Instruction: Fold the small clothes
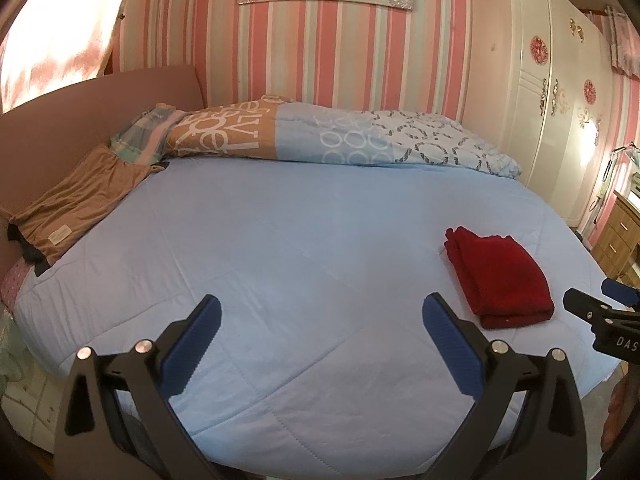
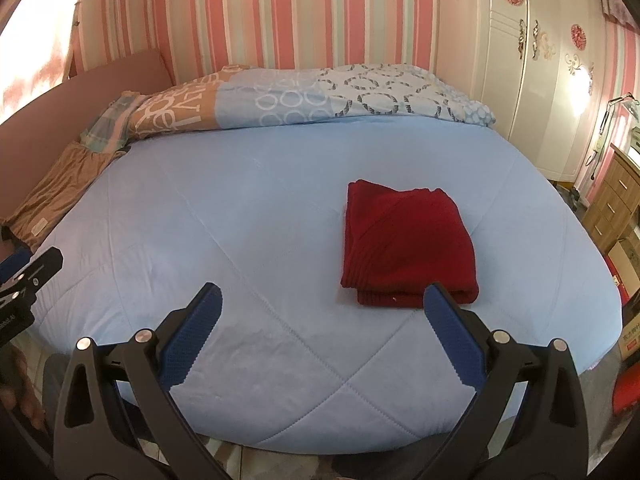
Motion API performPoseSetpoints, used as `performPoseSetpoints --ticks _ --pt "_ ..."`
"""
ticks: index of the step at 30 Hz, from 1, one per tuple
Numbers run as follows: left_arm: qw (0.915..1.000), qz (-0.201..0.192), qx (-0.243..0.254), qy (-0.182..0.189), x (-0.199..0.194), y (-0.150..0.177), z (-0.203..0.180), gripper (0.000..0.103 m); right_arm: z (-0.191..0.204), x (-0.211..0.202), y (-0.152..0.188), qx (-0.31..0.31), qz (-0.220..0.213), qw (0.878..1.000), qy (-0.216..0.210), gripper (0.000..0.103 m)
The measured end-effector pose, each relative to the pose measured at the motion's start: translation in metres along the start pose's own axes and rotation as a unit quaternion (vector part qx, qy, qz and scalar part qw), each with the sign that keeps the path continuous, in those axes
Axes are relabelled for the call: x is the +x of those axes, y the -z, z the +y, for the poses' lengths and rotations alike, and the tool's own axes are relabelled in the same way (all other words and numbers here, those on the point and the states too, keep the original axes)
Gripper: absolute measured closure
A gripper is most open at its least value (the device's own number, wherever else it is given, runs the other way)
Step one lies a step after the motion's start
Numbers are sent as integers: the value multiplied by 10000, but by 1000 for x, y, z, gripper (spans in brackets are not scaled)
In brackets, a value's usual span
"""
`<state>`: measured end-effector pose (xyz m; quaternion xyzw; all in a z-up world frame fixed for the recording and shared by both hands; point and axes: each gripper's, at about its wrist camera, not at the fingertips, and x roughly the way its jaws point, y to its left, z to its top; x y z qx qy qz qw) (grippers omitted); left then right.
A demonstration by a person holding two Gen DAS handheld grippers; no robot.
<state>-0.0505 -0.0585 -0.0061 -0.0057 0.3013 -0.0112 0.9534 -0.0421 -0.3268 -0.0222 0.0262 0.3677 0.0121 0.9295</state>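
A dark red garment point(image 1: 498, 276) lies folded into a neat rectangle on the light blue quilt point(image 1: 280, 248), on the bed's right side. In the right wrist view the red garment point(image 2: 408, 240) sits just beyond my right fingertip. My left gripper point(image 1: 322, 312) is open and empty above the quilt's near part, left of the garment. My right gripper point(image 2: 322, 300) is open and empty, held near the garment's front edge. The right gripper's tip also shows at the right edge of the left wrist view point(image 1: 600, 312).
A rolled patterned duvet point(image 1: 320, 136) lies along the far side of the bed. A brown garment point(image 1: 76, 204) lies at the far left by the headboard point(image 1: 80, 120). A white wardrobe point(image 1: 532, 92) and wooden drawers point(image 1: 620, 232) stand to the right.
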Motion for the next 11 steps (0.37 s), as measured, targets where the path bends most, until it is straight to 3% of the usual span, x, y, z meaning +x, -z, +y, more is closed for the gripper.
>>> performPoseSetpoints --ticks 11 --pt "9996 230 -166 85 6 -2 3 2 -3 4 5 42 16 10000 -1 3"
